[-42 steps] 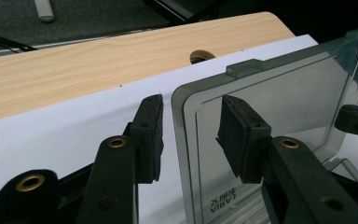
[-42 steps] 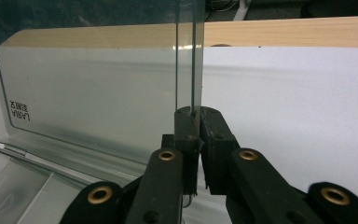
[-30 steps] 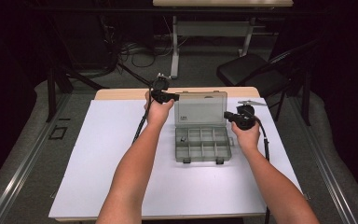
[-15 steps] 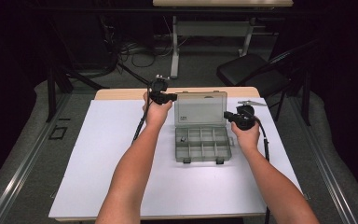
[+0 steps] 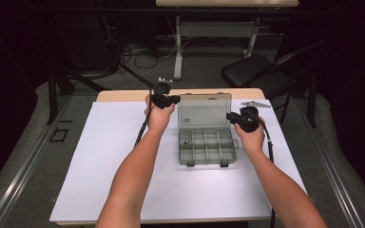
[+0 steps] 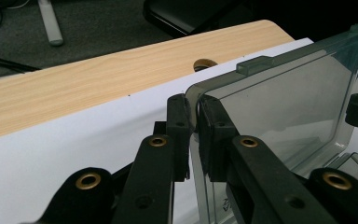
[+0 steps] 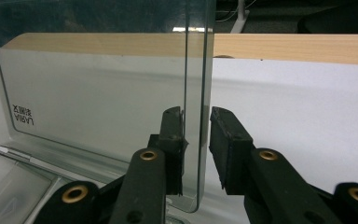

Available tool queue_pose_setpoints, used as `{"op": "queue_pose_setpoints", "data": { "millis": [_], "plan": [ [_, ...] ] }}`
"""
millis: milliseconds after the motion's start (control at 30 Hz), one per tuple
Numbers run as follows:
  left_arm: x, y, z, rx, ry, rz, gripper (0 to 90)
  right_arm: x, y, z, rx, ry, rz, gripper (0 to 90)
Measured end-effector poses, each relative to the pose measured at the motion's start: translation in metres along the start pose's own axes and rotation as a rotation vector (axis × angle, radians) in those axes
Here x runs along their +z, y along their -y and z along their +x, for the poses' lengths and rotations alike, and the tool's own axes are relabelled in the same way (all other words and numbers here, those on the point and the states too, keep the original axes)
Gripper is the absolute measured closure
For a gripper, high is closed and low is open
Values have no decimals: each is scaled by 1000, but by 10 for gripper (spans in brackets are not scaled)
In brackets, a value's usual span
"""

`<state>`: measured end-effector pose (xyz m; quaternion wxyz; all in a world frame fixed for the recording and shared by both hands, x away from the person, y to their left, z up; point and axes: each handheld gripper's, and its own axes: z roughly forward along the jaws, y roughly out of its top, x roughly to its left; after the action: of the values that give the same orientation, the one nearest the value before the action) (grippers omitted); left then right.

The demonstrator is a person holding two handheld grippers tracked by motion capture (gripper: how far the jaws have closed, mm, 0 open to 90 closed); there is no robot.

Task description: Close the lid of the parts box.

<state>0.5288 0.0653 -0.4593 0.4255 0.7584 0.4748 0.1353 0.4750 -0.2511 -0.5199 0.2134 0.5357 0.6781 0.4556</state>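
Note:
A clear grey compartment box (image 5: 206, 153) lies open on the white sheet, its lid (image 5: 204, 111) standing up at the back. My left gripper (image 5: 173, 99) is at the lid's left edge. In the left gripper view the gripper (image 6: 193, 130) is shut on the lid (image 6: 284, 107) near its upper corner. My right gripper (image 5: 230, 116) is at the lid's right edge. In the right gripper view the gripper (image 7: 196, 135) straddles the rim of the lid (image 7: 98, 93), both pads against it. A small dark item (image 5: 186, 141) sits in one left compartment.
The white sheet (image 5: 114, 156) covers most of a wooden table, whose bare strip (image 5: 123, 95) runs along the far edge. A small grey metal piece (image 5: 255, 103) lies at the back right. A black chair (image 5: 256, 76) stands beyond the table.

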Motion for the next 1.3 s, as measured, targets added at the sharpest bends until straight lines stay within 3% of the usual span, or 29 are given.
{"op": "queue_pose_setpoints", "data": {
  "millis": [200,467,600,767,900,1300],
  "plan": [
    [0,1,-1,25,-9,-10,832,-3,-1,-1,-1,15,-7,701],
    [-3,1,-3,54,-7,-4,830,-7,-4,2,-33,1,-12,664],
    [-3,4,-5,53,-15,-33,830,-10,-7,7,-24,-8,1,667],
    [-7,6,-9,68,-31,-49,830,-15,-10,10,-43,36,5,792],
    [-10,9,-9,77,-17,-61,831,-20,-14,12,-56,60,29,900],
    [-18,16,-16,89,-29,-104,834,-30,-30,26,-60,22,44,900]
  ]
}}
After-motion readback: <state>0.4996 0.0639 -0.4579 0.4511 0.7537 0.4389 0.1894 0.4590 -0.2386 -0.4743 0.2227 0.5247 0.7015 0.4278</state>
